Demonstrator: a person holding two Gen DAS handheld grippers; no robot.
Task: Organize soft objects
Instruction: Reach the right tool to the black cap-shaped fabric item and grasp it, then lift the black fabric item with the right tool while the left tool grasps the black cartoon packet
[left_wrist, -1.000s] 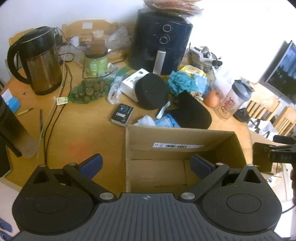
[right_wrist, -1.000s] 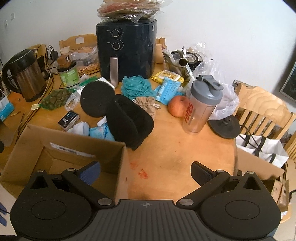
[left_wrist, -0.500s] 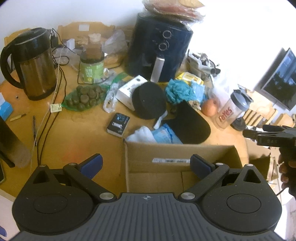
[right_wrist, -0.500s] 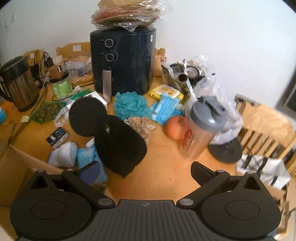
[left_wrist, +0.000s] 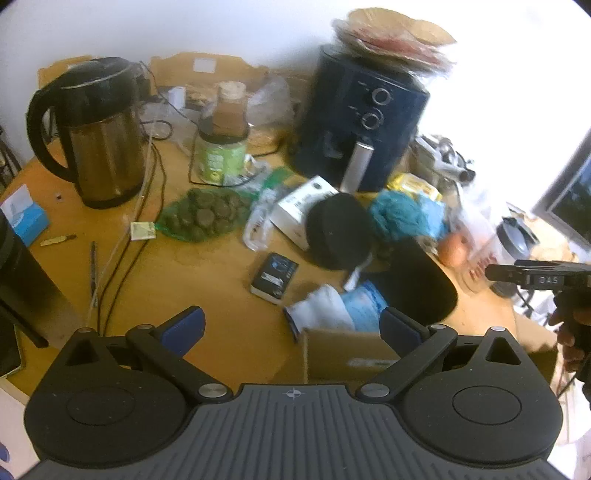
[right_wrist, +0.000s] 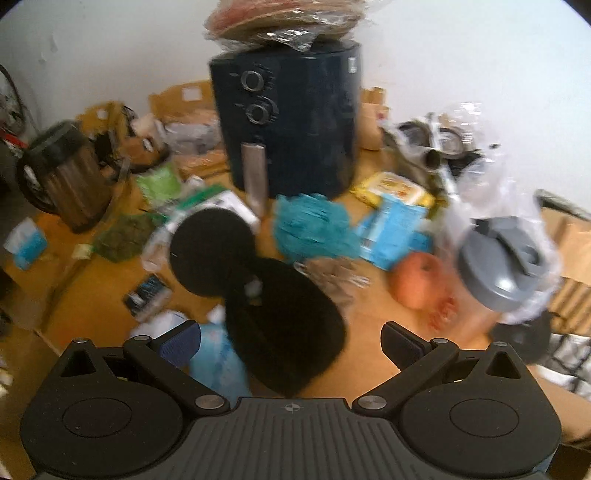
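Black soft pad (right_wrist: 284, 328), folded and standing on edge on the wooden table (left_wrist: 207, 280), directly in front of the air fryer (right_wrist: 291, 122); in the left wrist view it (left_wrist: 417, 284) rises just behind the cardboard box (left_wrist: 343, 354). A round black pad (right_wrist: 212, 251) leans beside it, nearer the air fryer and to its left, touching a white carton (left_wrist: 299, 206). Teal mesh sponge (right_wrist: 314, 229), at the foot of the air fryer, to its right. Beige scrunchie-like fabric (right_wrist: 332, 273), between the sponge and the folded pad; blurred. White cloth (left_wrist: 325, 306) and light-blue packet (left_wrist: 364, 306), in front of the air fryer, against the far wall of the box.

Right gripper (right_wrist: 290, 341): jaws spread wide, holding nothing, low over the table with the folded pad between and just ahead of its fingers (right_wrist: 181, 341). Left gripper (left_wrist: 291, 325): jaws likewise spread and empty, above the near edge of the box. The right gripper's side (left_wrist: 535, 277) appears at the right margin of the left wrist view.

Further from the air fryer: apple (right_wrist: 417, 280) and grey-lidded shaker bottle (right_wrist: 506, 266) to its right; kettle (left_wrist: 96, 133), green-labelled jar (left_wrist: 221, 147) and net bag of dark round items (left_wrist: 207, 218) to its left. Wrapped flatbreads (right_wrist: 280, 22) lie on top of the air fryer.
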